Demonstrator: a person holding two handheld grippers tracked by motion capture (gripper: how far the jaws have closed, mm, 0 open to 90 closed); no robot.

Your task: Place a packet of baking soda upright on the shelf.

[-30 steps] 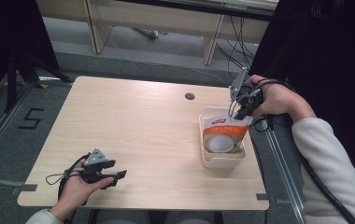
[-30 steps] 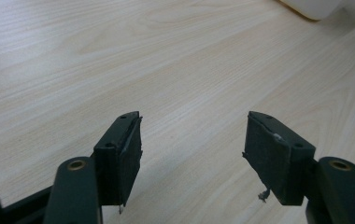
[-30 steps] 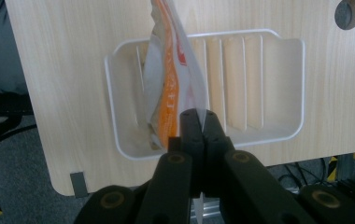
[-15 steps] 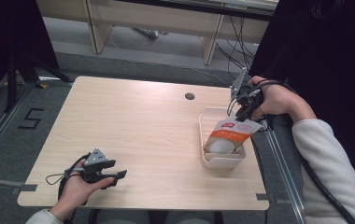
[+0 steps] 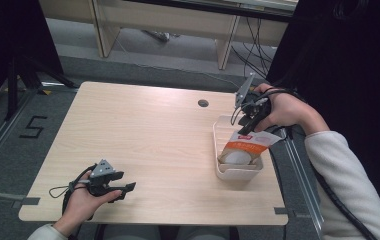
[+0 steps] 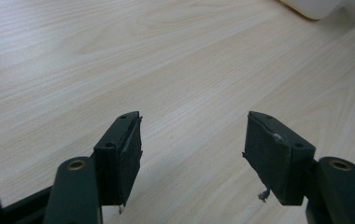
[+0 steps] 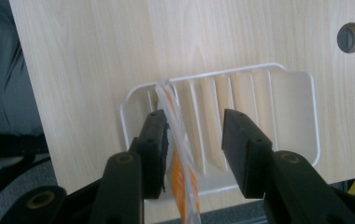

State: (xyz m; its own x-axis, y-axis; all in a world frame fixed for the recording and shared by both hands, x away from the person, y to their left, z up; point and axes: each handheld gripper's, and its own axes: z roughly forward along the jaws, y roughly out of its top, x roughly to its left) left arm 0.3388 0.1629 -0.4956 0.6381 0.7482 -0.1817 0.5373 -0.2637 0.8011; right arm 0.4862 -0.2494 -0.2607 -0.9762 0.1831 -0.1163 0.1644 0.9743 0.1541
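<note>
An orange-and-white pouch point(image 5: 246, 147) leans tilted in a white ribbed tray point(image 5: 219, 131) at the table's right edge. My right gripper point(image 5: 246, 116) hovers just above the pouch's top. In the right gripper view the jaws stand open point(image 7: 194, 128) over the tray point(image 7: 291, 98), and the pouch's thin edge point(image 7: 183, 175) rests against the left finger point(image 7: 156, 140), not pinched. My left gripper point(image 5: 126, 189) is held low over the table's near left corner, open; in its own view the gripper point(image 6: 192, 149) has bare wood between the jaws.
A round cable hole point(image 5: 203, 103) sits in the tabletop behind the tray. The tray's corner point(image 6: 313, 4) appears far off in the left gripper view. Cables hang behind the table, and a floor mark "5" point(image 5: 33, 127) lies to the left.
The pouch has gone from standing upright in the tray to leaning, its top swung toward the right. The right gripper shifted slightly. The left hand has stayed put.
</note>
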